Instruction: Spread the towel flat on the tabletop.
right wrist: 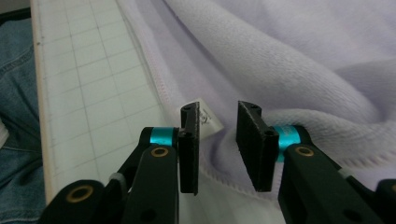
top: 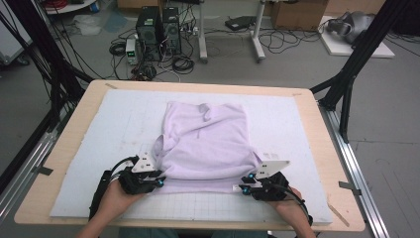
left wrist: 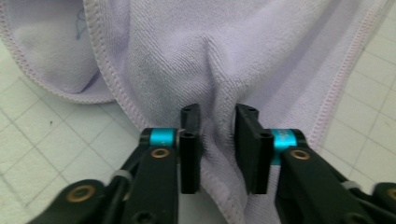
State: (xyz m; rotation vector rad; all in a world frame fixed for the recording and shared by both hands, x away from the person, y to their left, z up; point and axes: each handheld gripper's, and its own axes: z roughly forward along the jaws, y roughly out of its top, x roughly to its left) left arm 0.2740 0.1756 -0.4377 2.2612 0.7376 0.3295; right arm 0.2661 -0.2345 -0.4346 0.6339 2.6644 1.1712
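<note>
A lilac sweatshirt-like cloth (top: 208,144) lies folded on the white grid mat (top: 297,129). My left gripper (top: 161,182) sits at its near left corner and my right gripper (top: 242,187) at its near right corner. In the left gripper view the jaws (left wrist: 218,116) stand apart with a loose ridge of the cloth (left wrist: 219,60) running between them. In the right gripper view the gripper (right wrist: 218,114) is open over the hem of the cloth (right wrist: 289,56), with a small white label (right wrist: 208,119) lying against the left jaw.
The mat covers most of a wooden table (top: 74,129). Black frame posts (top: 356,54) stand at the table's far corners, and computers and cables (top: 158,29) sit on the floor beyond. The person's jeans (right wrist: 14,93) lie past the mat's near edge.
</note>
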